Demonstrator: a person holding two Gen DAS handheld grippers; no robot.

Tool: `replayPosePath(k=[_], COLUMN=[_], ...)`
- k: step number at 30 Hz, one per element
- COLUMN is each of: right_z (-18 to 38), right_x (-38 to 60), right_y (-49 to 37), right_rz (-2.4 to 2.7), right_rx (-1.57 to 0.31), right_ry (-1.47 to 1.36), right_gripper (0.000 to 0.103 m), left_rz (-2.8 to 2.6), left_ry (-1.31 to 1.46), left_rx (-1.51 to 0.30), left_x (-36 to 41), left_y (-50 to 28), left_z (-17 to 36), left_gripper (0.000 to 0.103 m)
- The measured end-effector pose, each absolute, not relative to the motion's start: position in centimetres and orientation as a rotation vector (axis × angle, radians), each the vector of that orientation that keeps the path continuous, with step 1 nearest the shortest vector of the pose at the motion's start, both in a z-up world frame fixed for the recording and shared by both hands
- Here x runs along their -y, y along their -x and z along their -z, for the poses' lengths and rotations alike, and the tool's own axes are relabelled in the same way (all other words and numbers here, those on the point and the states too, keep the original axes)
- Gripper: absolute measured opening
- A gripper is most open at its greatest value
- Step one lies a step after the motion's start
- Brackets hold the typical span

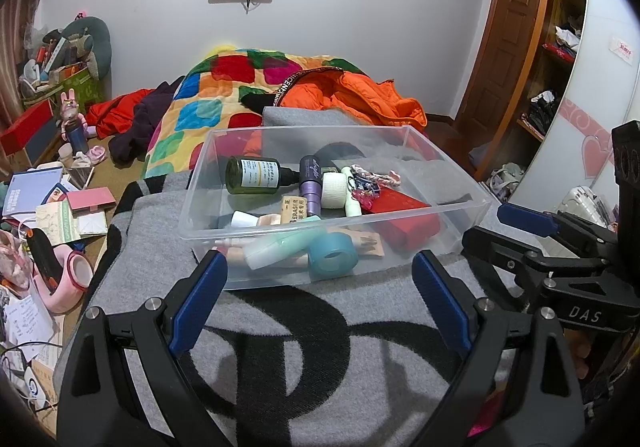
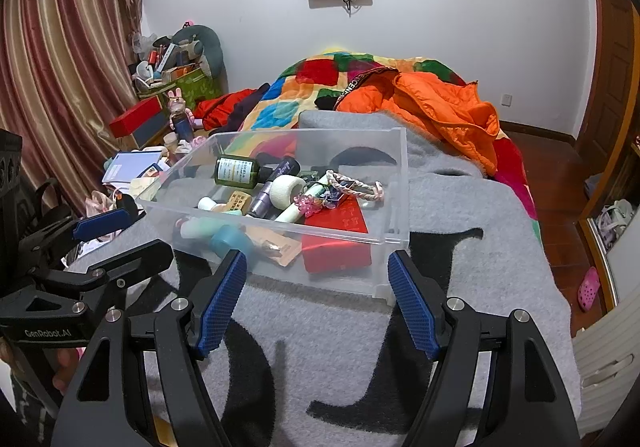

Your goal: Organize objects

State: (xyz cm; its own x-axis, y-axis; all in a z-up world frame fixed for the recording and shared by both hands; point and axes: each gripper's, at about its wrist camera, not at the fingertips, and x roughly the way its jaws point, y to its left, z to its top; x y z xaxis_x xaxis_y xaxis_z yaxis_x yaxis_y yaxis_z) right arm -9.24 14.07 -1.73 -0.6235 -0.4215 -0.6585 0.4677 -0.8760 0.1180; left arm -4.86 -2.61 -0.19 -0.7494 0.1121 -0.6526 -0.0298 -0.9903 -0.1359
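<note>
A clear plastic bin sits on a grey blanket on the bed. Inside lie a green bottle, a purple tube, a white tape roll, a red box, a teal tape roll, an eraser and a braided cord. My left gripper stands open just short of the bin's near wall. My right gripper is open too, by the bin's near right corner. Neither holds anything.
The grey blanket has black markings. Behind the bin lie a colourful quilt and an orange jacket. Papers, boxes and a pink pot clutter the surface left of the bed. A shelf unit stands at right.
</note>
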Motion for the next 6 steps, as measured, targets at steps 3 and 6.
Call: replayPosePath(k=[3,6], right_z=[1.74,1.7], right_x=[-14.03,-13.96], right_y=[9.23,9.07], right_rz=[2.456,2.457], right_rx=[-0.085,-0.085], right_ry=[-0.974,-0.968], right_gripper=[0.075,0.077], left_rz=[-2.87,-2.87], left_ry=[1.072,1.076], left_rx=[0.173,0.171], left_x=[2.63,2.63], left_y=[4.74,4.77], left_z=[0.13,0.12], left_gripper=[0.094,0.095])
